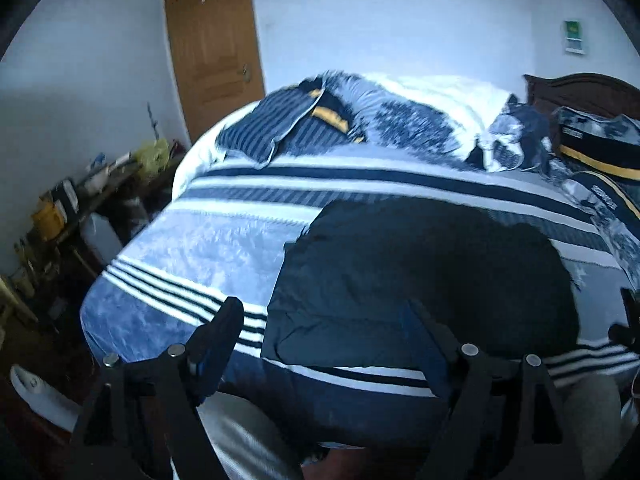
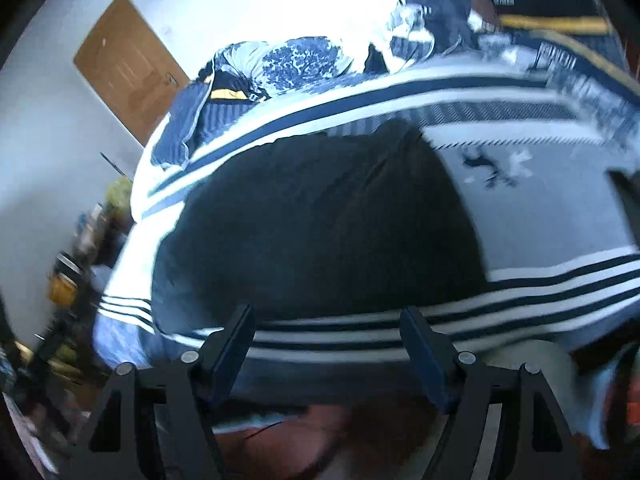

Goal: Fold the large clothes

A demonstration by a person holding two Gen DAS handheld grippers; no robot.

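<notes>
A large dark navy garment lies flat on the blue and white striped bed cover, near the bed's front edge. It also fills the middle of the right wrist view. My left gripper is open and empty, held above the garment's near left corner. My right gripper is open and empty, just in front of the garment's near edge over the striped cover. The tip of the right gripper shows at the right edge of the left wrist view.
A rumpled quilt and pillows lie at the far side of the bed. A dark wooden headboard is at the right. A cluttered table stands left of the bed. A wooden door is in the far wall.
</notes>
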